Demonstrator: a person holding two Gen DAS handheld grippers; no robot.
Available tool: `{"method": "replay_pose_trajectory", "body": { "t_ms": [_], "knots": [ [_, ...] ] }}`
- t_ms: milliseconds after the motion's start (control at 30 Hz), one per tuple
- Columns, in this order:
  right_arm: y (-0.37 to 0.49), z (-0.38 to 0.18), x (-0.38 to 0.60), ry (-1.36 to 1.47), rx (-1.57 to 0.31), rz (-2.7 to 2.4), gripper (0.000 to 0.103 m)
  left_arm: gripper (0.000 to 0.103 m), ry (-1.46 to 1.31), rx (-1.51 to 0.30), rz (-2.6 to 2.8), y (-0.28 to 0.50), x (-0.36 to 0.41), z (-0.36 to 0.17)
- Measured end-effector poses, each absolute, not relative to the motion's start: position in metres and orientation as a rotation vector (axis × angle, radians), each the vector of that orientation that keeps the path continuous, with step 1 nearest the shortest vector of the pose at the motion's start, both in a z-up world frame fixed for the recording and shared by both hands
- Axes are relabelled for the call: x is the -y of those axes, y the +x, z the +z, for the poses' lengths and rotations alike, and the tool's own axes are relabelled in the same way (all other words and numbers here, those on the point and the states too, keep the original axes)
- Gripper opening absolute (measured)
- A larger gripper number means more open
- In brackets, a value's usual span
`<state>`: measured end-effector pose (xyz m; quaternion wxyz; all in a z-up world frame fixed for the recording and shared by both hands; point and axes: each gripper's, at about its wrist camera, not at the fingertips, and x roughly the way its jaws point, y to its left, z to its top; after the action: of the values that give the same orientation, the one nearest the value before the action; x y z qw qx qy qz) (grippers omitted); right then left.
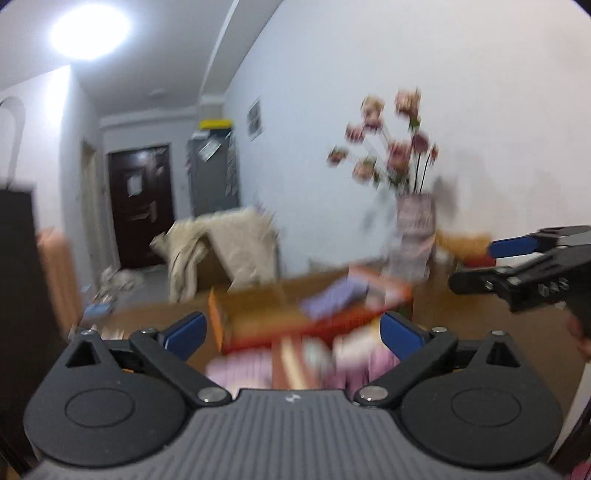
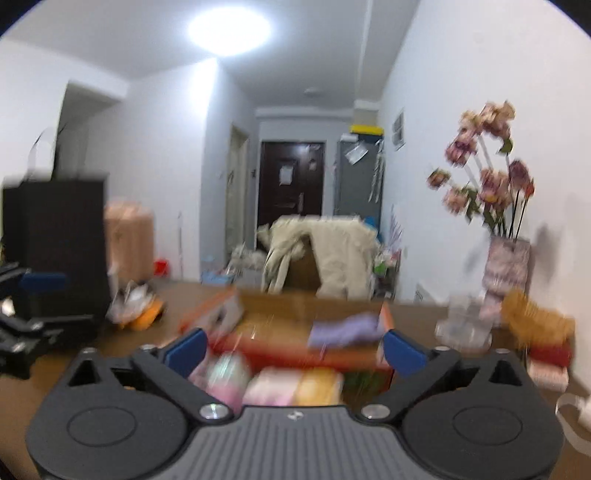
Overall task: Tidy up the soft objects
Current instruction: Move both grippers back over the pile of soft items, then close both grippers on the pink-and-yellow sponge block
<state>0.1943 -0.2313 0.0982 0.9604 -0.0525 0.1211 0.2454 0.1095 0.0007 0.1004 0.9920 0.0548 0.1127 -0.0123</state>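
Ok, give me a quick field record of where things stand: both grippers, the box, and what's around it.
left gripper: open, nothing between the fingers
right gripper: open, nothing held
cardboard box: open, on the wooden table, ahead of both grippers
purple cloth: draped at the box's right side
soft items: pink and yellow bundles just in front of the right gripper
vase of flowers: upright, at the wall on the right
image quality: motion-blurred, fine detail unclear

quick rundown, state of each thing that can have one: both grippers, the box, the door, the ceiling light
left gripper: open, nothing between its fingers
right gripper: open, nothing between its fingers
box: open at the top, a purple cloth draped over its edge
door: shut
ceiling light: on
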Motion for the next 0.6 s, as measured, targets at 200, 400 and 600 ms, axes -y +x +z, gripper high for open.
{"method": "replay_pose_trajectory", "body": {
  "t_ms": [200, 400, 600],
  "knots": [
    [0.156, 0.045, 0.209, -0.147, -0.323, 0.504, 0.103, 0.102, 0.05, -0.336, -0.025, 0.09, -0.007, 0.056],
    [0.166, 0.043, 0.197, -0.035, -0.357, 0.428, 0.101, 0.099, -0.007, -0.3, -0.032, 0.11, -0.019, 0.055],
    [0.181, 0.037, 0.201, 0.002, -0.387, 0.367, 0.1, 0.07, -0.001, -0.333, -0.048, 0.149, -0.014, 0.042]
  ]
}}
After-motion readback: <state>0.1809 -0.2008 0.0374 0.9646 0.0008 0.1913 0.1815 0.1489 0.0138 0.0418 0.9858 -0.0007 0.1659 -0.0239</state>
